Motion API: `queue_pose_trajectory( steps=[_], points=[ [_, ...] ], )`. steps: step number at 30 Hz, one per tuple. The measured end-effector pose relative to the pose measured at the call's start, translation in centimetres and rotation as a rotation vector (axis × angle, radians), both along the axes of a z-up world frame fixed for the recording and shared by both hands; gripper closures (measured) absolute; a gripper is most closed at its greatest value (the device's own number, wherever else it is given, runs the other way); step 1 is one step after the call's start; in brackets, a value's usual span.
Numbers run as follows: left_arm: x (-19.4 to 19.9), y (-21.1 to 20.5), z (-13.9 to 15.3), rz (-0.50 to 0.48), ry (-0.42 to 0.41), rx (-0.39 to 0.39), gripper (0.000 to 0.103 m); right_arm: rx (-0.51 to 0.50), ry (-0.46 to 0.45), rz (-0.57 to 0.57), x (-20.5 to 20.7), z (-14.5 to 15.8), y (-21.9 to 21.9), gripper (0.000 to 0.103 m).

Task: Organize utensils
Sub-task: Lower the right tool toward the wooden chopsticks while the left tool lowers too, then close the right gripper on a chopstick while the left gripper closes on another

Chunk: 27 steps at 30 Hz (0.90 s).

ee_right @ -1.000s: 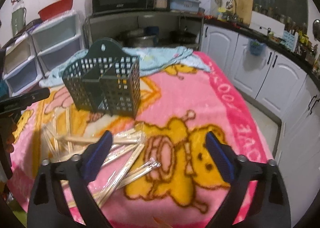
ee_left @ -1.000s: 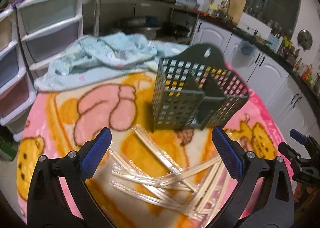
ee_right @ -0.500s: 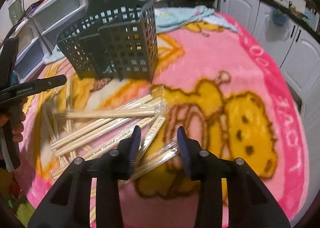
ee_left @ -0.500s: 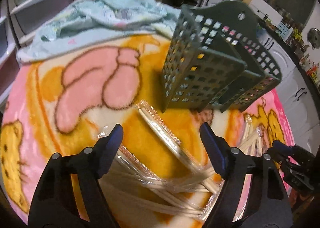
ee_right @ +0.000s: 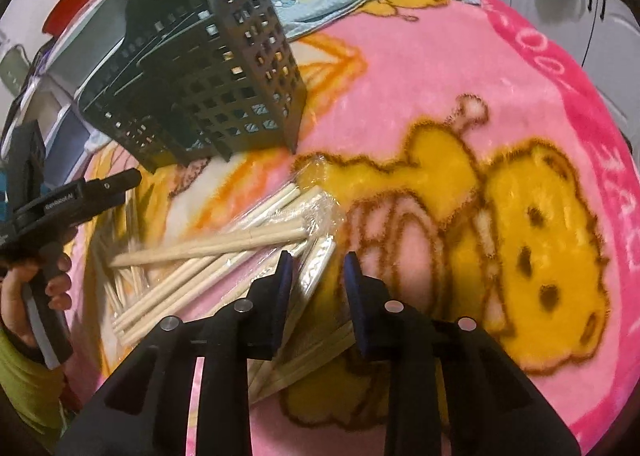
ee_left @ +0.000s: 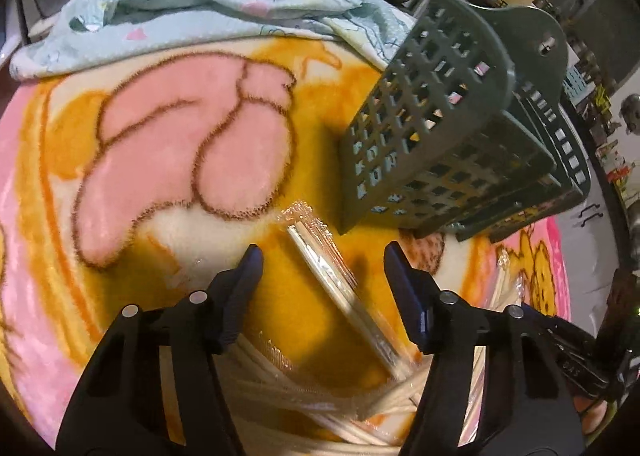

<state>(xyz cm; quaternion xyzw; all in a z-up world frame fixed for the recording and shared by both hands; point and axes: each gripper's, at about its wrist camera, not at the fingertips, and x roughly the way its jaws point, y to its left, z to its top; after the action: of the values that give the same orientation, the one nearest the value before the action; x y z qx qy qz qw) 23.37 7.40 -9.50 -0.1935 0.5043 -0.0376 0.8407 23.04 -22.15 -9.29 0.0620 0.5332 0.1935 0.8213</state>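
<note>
Wrapped chopstick pairs (ee_right: 224, 256) lie heaped loose on the pink cartoon blanket (ee_right: 460, 68) at lower centre of both views, just below the dark slotted utensil caddy (ee_right: 208, 84), which stands upright at upper left in the right view, evidently their destination. Left gripper (ee_left: 320, 268): jaws closing, astride one wrapped pair (ee_left: 332, 276), pads not yet touching. Right gripper (ee_right: 316, 276): jaws closing, narrow gap over a wrapped pair's end (ee_right: 320, 260); no pinch visible. Both appear set for simultaneous pickups.
</note>
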Motion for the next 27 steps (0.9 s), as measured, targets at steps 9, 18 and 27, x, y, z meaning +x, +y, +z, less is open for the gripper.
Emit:
queue_pose_trajectory(
  steps=[9, 18, 27],
  points=[
    [0.4, 0.5, -0.3, 0.037, 0.016, 0.025, 0.062, 0.042, 0.024, -0.046, 0.5, -0.3, -1.1, 0.09],
    [0.5, 1.2, -0.3, 0.043, 0.012, 0.063, 0.087, 0.089, 0.024, -0.089, 0.2, 0.2, -2.2, 0.097],
    [0.1, 2.3, 1.8, 0.053, -0.051, 0.056, 0.094, 0.058, -0.029, -0.154, -0.3, 1.5, -4.1, 0.097]
  ],
)
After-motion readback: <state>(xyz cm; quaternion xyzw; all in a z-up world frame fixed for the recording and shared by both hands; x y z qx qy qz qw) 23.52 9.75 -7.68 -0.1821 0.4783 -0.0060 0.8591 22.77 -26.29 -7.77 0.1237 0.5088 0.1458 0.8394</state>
